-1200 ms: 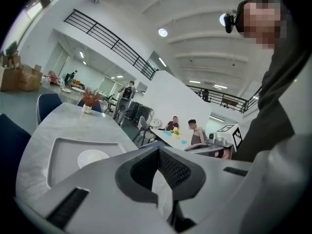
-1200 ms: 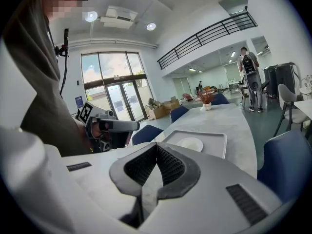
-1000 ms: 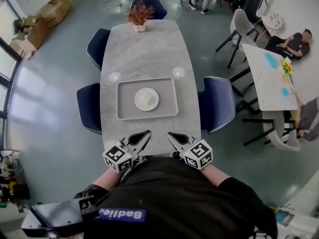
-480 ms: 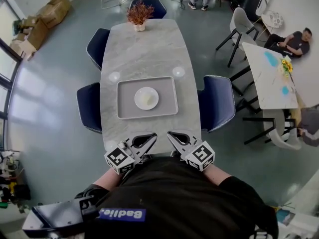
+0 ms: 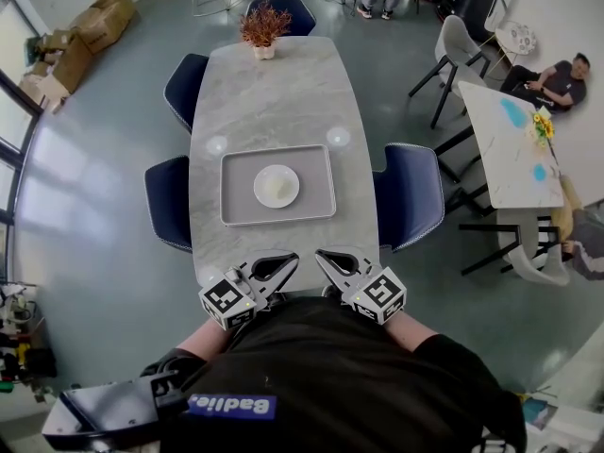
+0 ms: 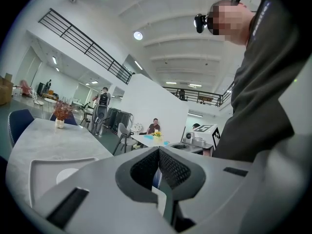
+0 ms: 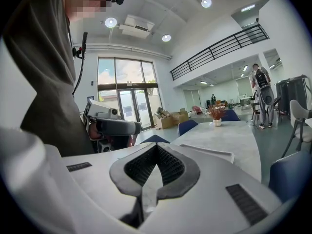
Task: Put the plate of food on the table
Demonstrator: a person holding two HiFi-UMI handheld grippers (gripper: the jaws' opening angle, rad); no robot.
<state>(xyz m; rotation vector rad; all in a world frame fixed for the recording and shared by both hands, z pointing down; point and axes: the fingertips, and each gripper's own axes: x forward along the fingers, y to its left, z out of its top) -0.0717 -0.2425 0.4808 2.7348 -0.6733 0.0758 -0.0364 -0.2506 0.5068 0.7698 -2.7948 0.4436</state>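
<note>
A white plate (image 5: 276,186) holding pale food sits in the middle of a grey tray (image 5: 236,210) on the marble table (image 5: 274,92). My left gripper (image 5: 289,259) and right gripper (image 5: 322,255) hover side by side over the table's near edge, close to my body. Both are shut with nothing in them, tips angled toward each other, well short of the tray. In the left gripper view the jaws (image 6: 158,150) meet, with the tray (image 6: 36,164) and plate (image 6: 66,174) low at the left. In the right gripper view the jaws (image 7: 156,146) meet, with the tray (image 7: 210,152) beyond.
Two small round clear dishes (image 5: 216,145) (image 5: 338,137) lie behind the tray, and a potted plant (image 5: 263,26) stands at the table's far end. Blue chairs (image 5: 170,202) (image 5: 409,196) flank the table. A second white table (image 5: 514,144) and seated people are at the right.
Both grippers have shifted slightly back toward my body and turned a little inward. The tray and plate have not moved.
</note>
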